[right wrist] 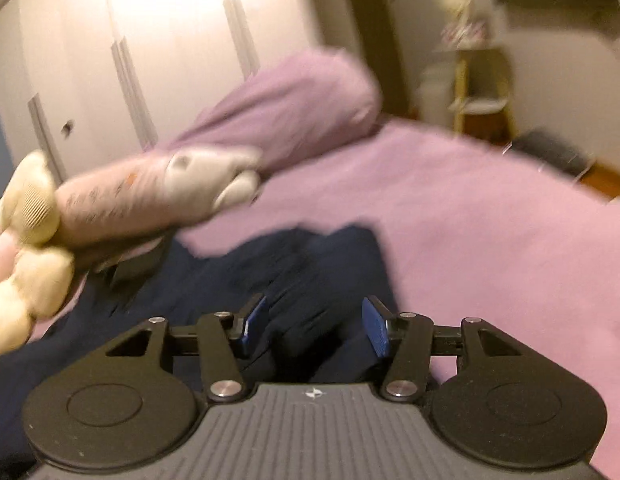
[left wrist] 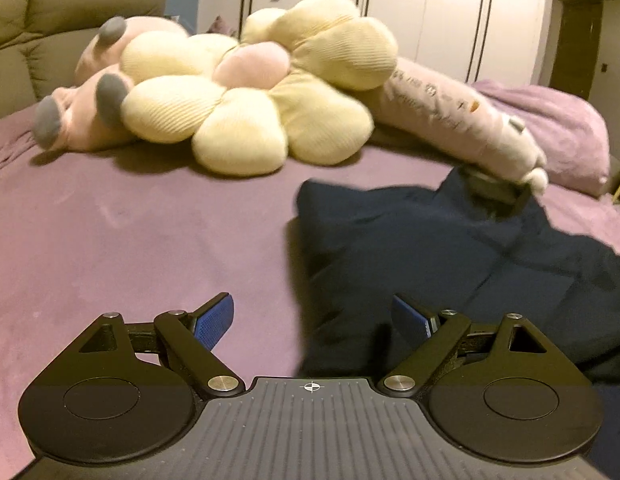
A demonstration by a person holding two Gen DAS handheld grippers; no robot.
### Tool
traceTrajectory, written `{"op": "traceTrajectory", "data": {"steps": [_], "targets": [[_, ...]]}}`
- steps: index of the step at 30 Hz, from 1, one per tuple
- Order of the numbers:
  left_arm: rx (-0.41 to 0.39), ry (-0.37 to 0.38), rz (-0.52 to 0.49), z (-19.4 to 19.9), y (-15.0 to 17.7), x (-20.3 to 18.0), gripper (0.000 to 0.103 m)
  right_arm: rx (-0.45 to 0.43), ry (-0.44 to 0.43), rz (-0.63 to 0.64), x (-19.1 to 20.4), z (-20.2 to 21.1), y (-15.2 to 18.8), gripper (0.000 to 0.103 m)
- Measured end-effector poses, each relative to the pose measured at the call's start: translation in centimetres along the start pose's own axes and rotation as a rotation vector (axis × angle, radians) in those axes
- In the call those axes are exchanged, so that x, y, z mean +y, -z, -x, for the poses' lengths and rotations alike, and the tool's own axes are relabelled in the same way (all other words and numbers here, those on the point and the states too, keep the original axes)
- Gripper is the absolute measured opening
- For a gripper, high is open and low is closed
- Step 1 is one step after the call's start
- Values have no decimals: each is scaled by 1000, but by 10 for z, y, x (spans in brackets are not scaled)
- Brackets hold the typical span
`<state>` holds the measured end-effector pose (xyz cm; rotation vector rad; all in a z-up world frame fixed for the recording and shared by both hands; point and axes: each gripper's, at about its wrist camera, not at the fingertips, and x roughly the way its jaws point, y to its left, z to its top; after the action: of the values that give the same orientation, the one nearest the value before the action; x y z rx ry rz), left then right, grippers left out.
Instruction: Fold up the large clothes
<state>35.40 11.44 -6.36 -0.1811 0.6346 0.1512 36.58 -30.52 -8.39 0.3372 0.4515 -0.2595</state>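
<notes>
A dark navy garment [left wrist: 450, 248] lies crumpled on the purple bed cover [left wrist: 130, 240], to the right in the left wrist view. My left gripper [left wrist: 312, 320] is open and empty, hovering over the garment's left edge. In the right wrist view the same garment [right wrist: 230, 280] spreads below and ahead of my right gripper [right wrist: 314, 326], which is open and empty just above the cloth. A dark collar or label part [left wrist: 494, 188] shows at the garment's far end, partly under a plush toy.
A cream flower cushion [left wrist: 250, 88], a pink plush [left wrist: 82, 104] and a long lilac plush [left wrist: 462, 120] lie at the far side of the bed. A purple pillow [right wrist: 302, 108] lies beyond. White wardrobe doors [left wrist: 430, 8] stand behind. A small yellow stand [right wrist: 482, 92] is off the bed.
</notes>
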Motion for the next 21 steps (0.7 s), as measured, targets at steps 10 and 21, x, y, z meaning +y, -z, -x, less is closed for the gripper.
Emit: {"op": "traceTrajectory", "data": {"steps": [10,21], "targets": [[3,-7,-71,-67,15,-47,100,155,-134,263,64,-60,32,6],[72,82,55,-65,28,-15,103,72,-102,348,37,-37,41,0]]}}
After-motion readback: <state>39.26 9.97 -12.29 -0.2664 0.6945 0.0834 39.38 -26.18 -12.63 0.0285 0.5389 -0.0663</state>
